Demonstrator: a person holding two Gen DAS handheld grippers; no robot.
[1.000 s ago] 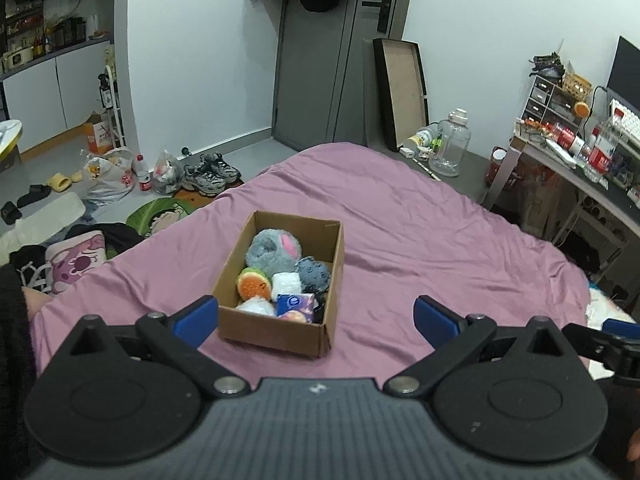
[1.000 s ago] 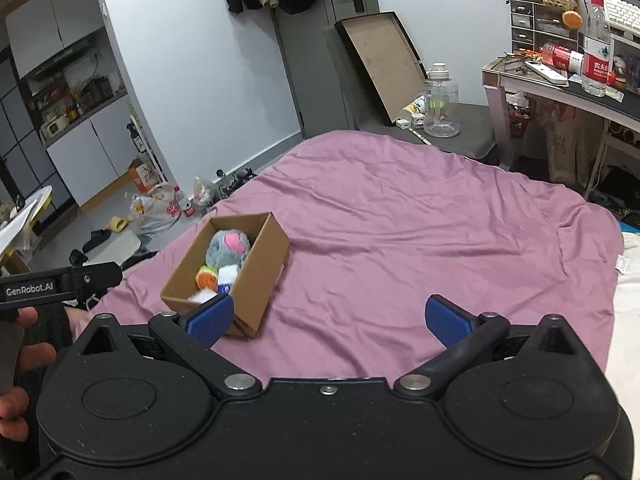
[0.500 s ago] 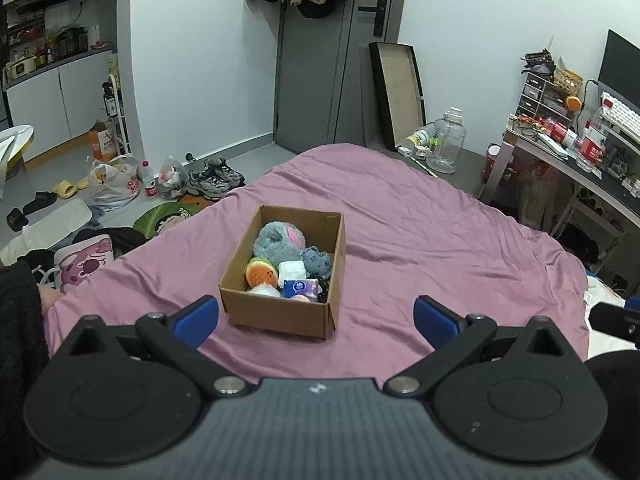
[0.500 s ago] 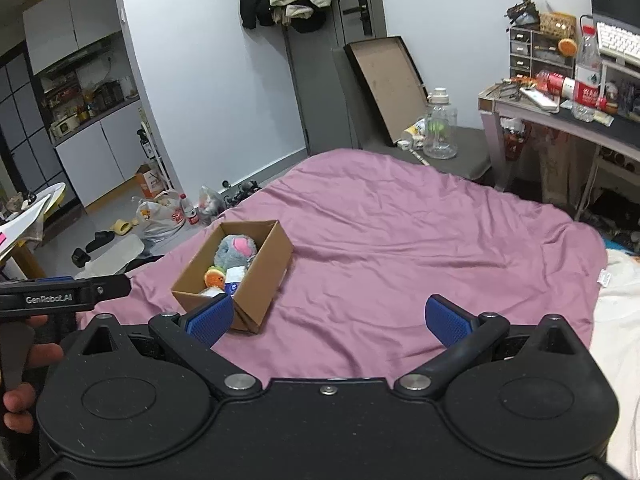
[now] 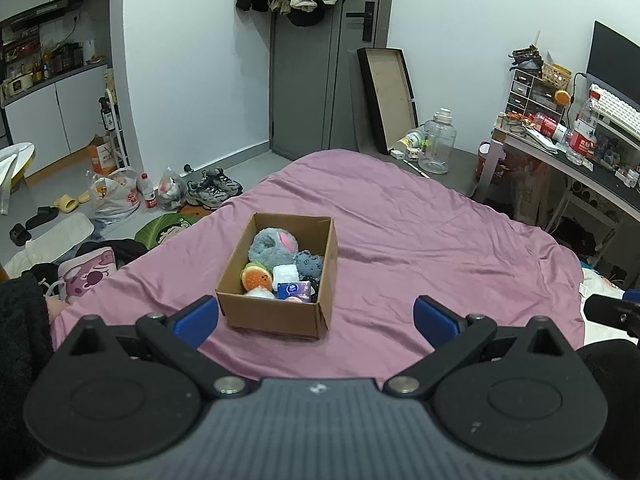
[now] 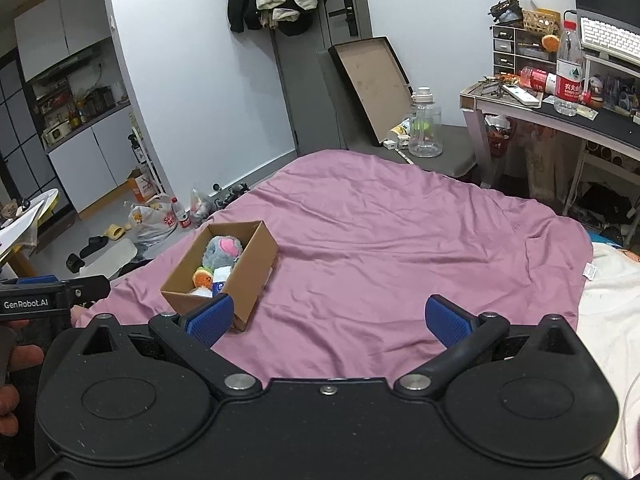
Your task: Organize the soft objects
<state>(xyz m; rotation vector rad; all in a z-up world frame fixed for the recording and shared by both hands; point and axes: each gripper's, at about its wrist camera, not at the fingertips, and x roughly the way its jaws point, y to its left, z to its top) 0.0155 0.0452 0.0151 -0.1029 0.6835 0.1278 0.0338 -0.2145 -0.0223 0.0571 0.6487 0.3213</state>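
Cardboard box [image 5: 280, 312] of soft toys on the pink bedsheet [image 5: 420, 248]; both grippers clear of it.

Left gripper [image 5: 316, 316] and right gripper [image 6: 328, 318]: jaws spread wide, holding nothing. Inside the box: grey plush [image 5: 274, 244], orange plush [image 5: 258, 276], white roll [image 5: 286, 273], blue tissue pack [image 5: 294, 290].

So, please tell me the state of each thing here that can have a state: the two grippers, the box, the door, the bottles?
left gripper: open, empty.
right gripper: open, empty.
cardboard box: open on top, filled with soft toys, upright on the bed.
grey plush: inside the box, at the far end.
door: closed, clothes hung on it.
clear jug: upright, capped.
water bottle: upright on the desk, capped.
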